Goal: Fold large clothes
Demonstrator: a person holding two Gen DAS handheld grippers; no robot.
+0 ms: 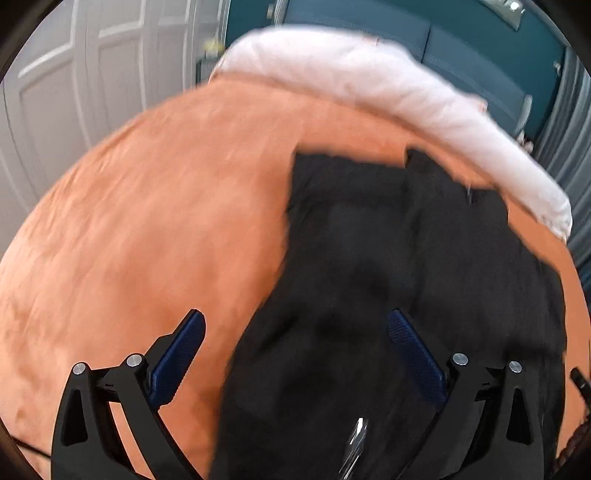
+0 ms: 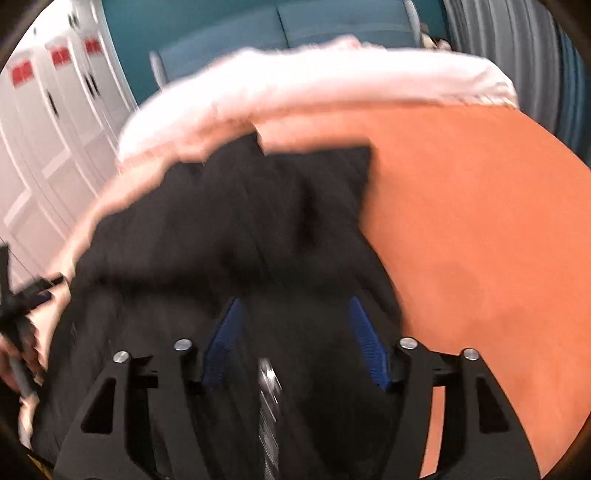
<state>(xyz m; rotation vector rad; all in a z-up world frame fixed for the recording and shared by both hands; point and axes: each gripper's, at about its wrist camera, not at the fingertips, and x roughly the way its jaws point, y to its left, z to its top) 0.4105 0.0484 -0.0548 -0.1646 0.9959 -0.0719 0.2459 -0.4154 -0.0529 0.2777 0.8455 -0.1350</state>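
Colours noted from my two wrist feeds, both blurred. Bed cover [image 1: 147,221]: orange, plain, no pattern I can make out. Garment [image 1: 388,258]: solid black, with one bright silvery streak near its lower edge. Rolled bedding [image 1: 369,74] along the far side: pale pink to white; any print is too smeared to read. Left gripper [image 1: 295,354]: black frame, dark blue textured pads [image 1: 177,362], silver rivets. Right gripper [image 2: 295,343]: same black, blue and silver. Wall behind [image 2: 203,22]: teal. Doors [image 1: 92,74]: white panelled. Cabinet fronts [image 2: 44,110] in my right feed: white with red labels.
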